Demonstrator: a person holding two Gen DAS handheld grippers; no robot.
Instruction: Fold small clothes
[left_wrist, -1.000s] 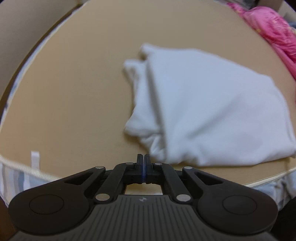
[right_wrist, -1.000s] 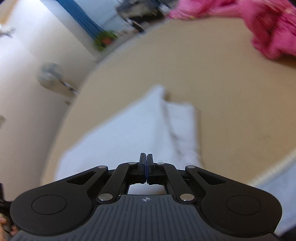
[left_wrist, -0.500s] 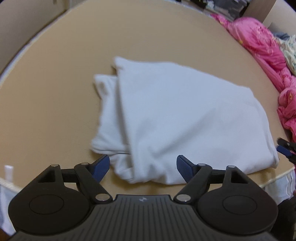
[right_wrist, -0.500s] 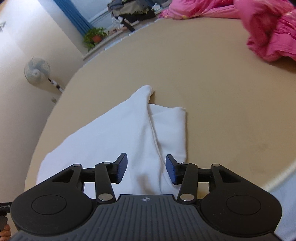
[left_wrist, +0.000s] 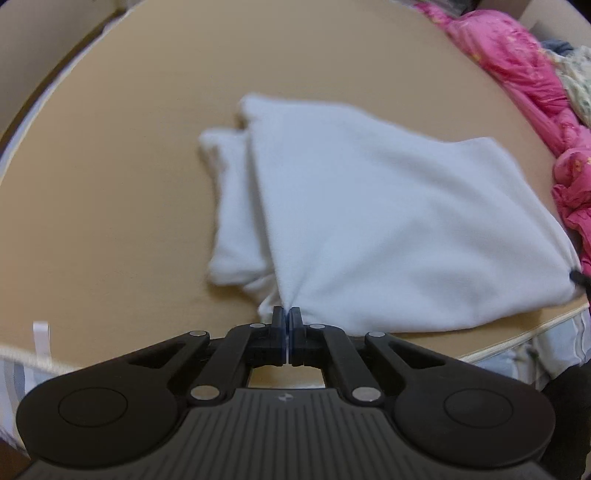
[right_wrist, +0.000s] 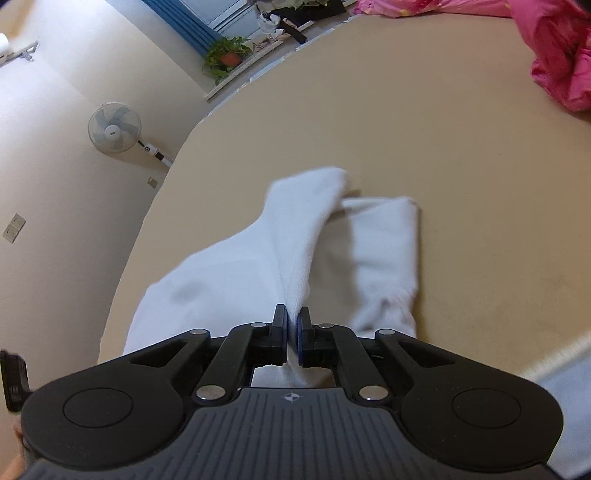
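A white garment (left_wrist: 388, 229) lies folded on the tan bed surface (left_wrist: 110, 184), with a narrower folded part sticking out on its left. My left gripper (left_wrist: 286, 314) is shut on the garment's near left corner, and the cloth pulls into a point there. In the right wrist view my right gripper (right_wrist: 293, 317) is shut on another near corner of the same garment (right_wrist: 295, 236), with cloth bunched between the pads. The right gripper's tip (left_wrist: 578, 277) shows at the garment's far right corner in the left wrist view.
A pink quilt (left_wrist: 524, 74) is heaped along the right side of the bed, and also shows in the right wrist view (right_wrist: 557, 55). The bed's near edge (left_wrist: 517, 336) runs just past the garment. A standing fan (right_wrist: 114, 127) and a potted plant (right_wrist: 225, 55) stand beyond the bed.
Both grippers were shut and empty a second ago, opened over the garment's near corners half a second ago, and have now shut on those corners.
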